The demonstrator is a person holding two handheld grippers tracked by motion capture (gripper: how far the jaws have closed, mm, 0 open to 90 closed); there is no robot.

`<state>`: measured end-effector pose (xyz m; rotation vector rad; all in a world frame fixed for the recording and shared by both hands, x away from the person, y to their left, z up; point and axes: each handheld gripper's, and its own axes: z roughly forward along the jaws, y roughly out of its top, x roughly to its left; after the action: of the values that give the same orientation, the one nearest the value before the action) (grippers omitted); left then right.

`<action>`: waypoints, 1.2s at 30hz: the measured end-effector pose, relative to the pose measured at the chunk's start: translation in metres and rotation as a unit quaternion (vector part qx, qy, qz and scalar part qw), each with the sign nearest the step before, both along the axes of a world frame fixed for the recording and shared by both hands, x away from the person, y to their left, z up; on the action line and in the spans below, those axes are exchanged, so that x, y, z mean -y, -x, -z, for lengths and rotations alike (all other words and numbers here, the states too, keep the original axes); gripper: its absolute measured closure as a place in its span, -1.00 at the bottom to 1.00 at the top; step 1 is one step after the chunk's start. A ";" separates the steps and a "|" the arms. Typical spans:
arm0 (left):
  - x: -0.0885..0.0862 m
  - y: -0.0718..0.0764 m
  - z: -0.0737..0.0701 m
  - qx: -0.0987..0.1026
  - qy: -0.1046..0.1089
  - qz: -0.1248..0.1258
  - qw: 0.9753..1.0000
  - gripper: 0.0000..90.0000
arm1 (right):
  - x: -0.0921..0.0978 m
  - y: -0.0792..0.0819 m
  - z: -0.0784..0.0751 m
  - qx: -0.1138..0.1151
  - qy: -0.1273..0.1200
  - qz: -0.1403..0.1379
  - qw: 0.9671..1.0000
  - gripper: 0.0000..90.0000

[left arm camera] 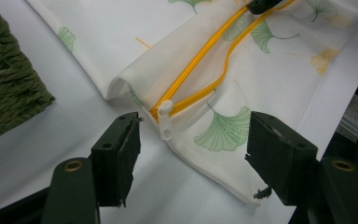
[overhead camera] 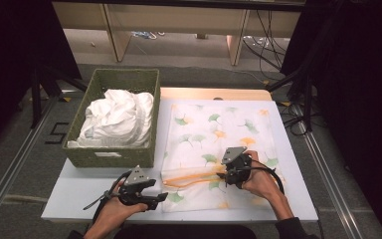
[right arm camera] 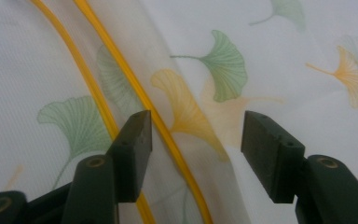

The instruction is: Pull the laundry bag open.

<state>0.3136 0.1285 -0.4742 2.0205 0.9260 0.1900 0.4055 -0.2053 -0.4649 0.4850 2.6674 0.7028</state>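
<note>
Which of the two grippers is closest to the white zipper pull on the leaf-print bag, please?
The left gripper: the zipper pull lies just ahead between its open jaws, while the right gripper sits farther along the orange zipper.

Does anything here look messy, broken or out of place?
The bag's orange zip gapes open, one edge curled up off the table. The white laundry in the basket is crumpled, not folded. The left gripper's pads look frayed.

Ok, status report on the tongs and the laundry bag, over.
Left tongs open, at zip pull. Right tongs open over bag, zip open. Nothing in the way.
</note>
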 end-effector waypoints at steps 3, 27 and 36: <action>0.000 -0.001 0.001 0.001 -0.003 0.003 1.000 -0.24 | -0.004 0.000 0.006 -0.010 0.003 -0.001 1.000 -0.08; 0.003 0.002 0.000 -0.006 0.000 0.018 1.000 -0.16 | -0.016 -0.003 -0.001 -0.021 -0.027 -0.029 0.999 0.97; 0.029 0.016 0.004 -0.013 -0.007 0.107 0.994 -0.05 | -0.014 -0.003 -0.005 -0.011 -0.036 -0.046 0.998 1.00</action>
<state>0.2979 0.0994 -0.4781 2.1233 0.7188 0.0535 0.4088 -0.1917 -0.4595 0.3923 2.7077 0.8288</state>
